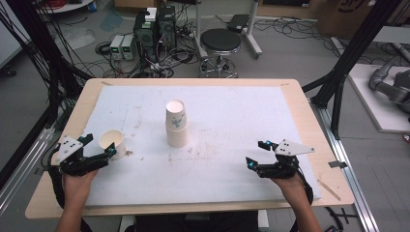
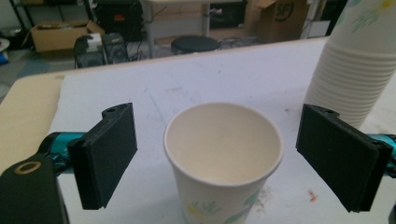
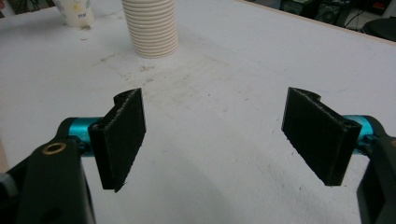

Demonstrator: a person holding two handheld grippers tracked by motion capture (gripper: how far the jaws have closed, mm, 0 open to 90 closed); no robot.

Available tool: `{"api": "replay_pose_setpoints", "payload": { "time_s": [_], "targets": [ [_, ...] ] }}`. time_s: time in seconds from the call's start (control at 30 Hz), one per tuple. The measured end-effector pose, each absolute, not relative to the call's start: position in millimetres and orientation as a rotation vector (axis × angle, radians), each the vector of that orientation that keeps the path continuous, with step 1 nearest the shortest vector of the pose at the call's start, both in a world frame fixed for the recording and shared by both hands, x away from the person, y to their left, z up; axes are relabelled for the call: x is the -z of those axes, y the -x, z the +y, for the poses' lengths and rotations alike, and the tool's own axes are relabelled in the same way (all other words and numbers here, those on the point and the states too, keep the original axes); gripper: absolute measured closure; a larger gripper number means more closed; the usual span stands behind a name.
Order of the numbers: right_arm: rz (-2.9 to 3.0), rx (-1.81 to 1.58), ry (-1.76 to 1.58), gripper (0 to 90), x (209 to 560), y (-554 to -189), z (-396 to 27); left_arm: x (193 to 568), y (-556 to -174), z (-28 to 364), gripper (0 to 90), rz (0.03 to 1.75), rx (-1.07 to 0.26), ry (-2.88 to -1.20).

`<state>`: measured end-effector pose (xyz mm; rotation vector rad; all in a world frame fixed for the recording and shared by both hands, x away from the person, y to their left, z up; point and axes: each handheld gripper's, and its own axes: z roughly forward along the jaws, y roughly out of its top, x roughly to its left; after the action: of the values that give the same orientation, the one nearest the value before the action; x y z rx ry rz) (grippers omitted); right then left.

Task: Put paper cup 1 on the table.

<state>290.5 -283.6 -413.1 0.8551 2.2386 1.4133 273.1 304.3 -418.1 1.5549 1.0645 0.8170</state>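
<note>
Left gripper view put the single cup [image 2: 223,158] upright between your left gripper [image 2: 233,156] jaws, spread wide and clear of it; your right gripper [image 3: 219,135] gaped empty, well apart.

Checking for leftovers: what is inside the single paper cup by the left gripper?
The single paper cup looks empty: bare pale inner wall and bottom. Its near inner wall is hidden by the rim.

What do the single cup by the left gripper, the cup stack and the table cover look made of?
Single cup: likely paper, matte cream inside, rolled rim, printed flowers outside.
Cup stack: same paper look, with ribbed layered rims in the right gripper view.
Table cover: white matte sheet, scuffed and stained; perhaps foam board or paper.
</note>
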Motion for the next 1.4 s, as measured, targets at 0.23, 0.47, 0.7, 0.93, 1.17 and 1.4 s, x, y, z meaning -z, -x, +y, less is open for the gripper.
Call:
{"api": "replay_pose_setpoints", "payload": {
  "time_s": [0.23,0.47,0.7,0.93,1.17,1.4],
  "targets": [
    [2.237,-1.411,-0.862,22.3,412.3,-290.2,-284.1,399.2,-264.2,292.8,12.5,0.904,-0.794,-1.434],
    [2.234,-1.401,-0.861,22.4,412.9,-290.9,-284.9,398.5,-263.5,266.4,12.7,0.805,-0.669,-1.384],
    [2.219,-1.39,-0.864,22.3,411.3,-290.4,-285.2,411.7,-266.7,237.3,12.9,0.752,-0.605,-1.456],
    [2.239,-1.382,-0.865,22.3,411.9,-289.3,-284.0,415.8,-266.9,233.0,13.0,0.74,-0.619,-1.493],
    [2.227,-1.392,-0.858,22.4,409.5,-290.2,-282.7,417.0,-266.9,236.5,13.1,0.752,-0.61,-1.488],
    [2.232,-1.396,-0.857,22.4,410.5,-291.8,-282.8,418.2,-268.7,235.5,13.1,0.75,-0.605,-1.492]
  ]
}}
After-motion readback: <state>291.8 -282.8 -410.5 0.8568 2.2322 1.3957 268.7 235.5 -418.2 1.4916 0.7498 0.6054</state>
